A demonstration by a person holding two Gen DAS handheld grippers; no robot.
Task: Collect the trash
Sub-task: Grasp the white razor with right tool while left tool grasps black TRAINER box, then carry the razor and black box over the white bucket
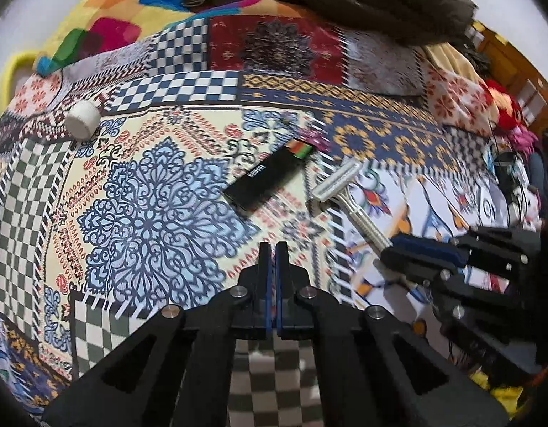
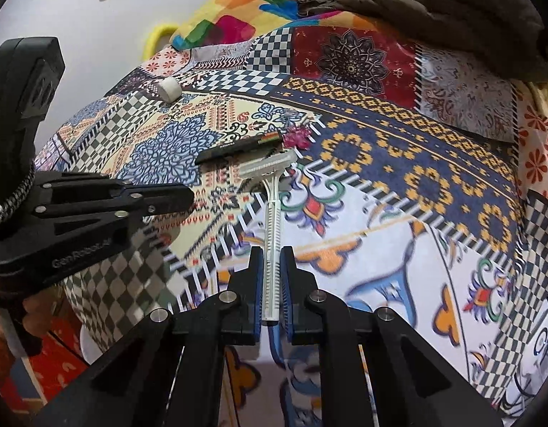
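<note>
While your right gripper [image 2: 272, 284] straddles the razor [image 2: 272, 213] handle — jaws almost clamped, its long axis running straight ahead — your left gripper [image 1: 273, 274], jaws together, idles beside it.

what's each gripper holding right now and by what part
The right gripper grips the white razor by the lower end of its handle, head pointing away. The left gripper is shut on nothing.
</note>
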